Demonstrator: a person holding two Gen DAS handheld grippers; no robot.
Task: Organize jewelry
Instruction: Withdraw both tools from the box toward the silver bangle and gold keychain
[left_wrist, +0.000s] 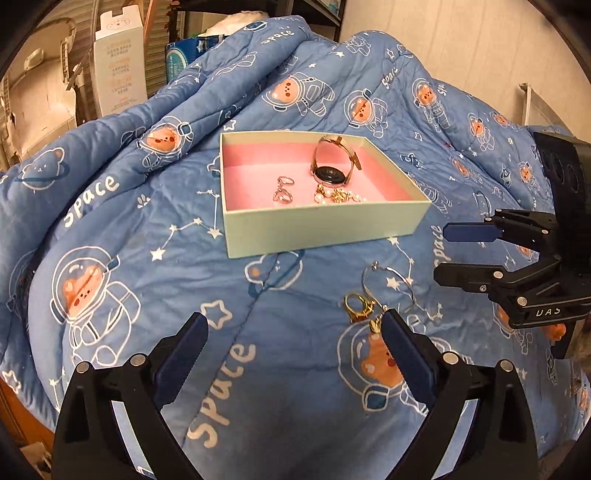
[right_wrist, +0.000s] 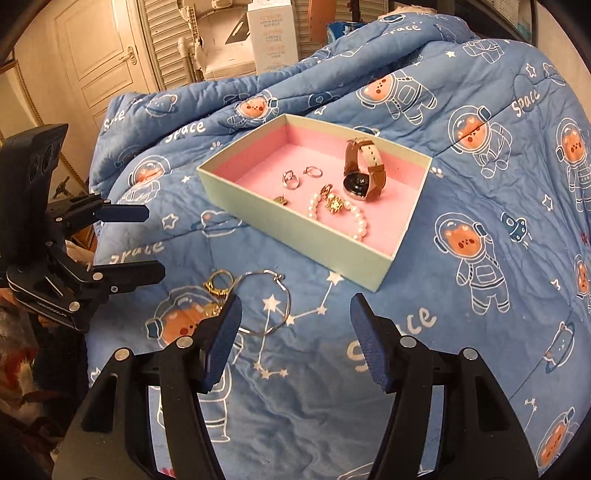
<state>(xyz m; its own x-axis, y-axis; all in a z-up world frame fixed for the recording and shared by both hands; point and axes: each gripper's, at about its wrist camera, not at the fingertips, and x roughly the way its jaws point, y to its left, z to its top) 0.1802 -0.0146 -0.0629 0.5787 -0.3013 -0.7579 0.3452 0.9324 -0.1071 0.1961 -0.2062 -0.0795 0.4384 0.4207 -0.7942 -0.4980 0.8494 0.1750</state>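
Pale green box (right_wrist: 295, 229) with pink lining, set on a blue quilt (right_wrist: 461, 295) printed with bear astronauts, stars and the word "Space" many times over. Inside the box: a watch (right_wrist: 364, 173) with brown strap and dark round face, standing on its edge toward the far right corner; two silvery rings (right_wrist: 291, 179) near the middle; a pearl bracelet (right_wrist: 347, 216) curled along the near side; a gold charm (right_wrist: 332, 201) within the bracelet's loop; a small gold piece (right_wrist: 280, 200) just beside the near wall.

Outside the box, on the quilt just in front of it: a thin silver hoop (left_wrist: 388, 284) lying flat, and gold clasp earrings (left_wrist: 360, 304) touching or overlapping the hoop's edge, near a printed bear.

Left gripper (left_wrist: 295, 354) low over the quilt, fingers (left_wrist: 186, 350) spread wide, nothing between them; right finger tip just beside the gold earrings. Right gripper (right_wrist: 295, 339) likewise held wide and empty, left finger close to the hoop and earrings. Each gripper visible from the other's camera, jaws apart.

Readable writing: "DAS" in white on the black body of the right gripper, seen from the left wrist view. White carton (left_wrist: 118, 62) behind the quilt with orange lettering, too small to read.
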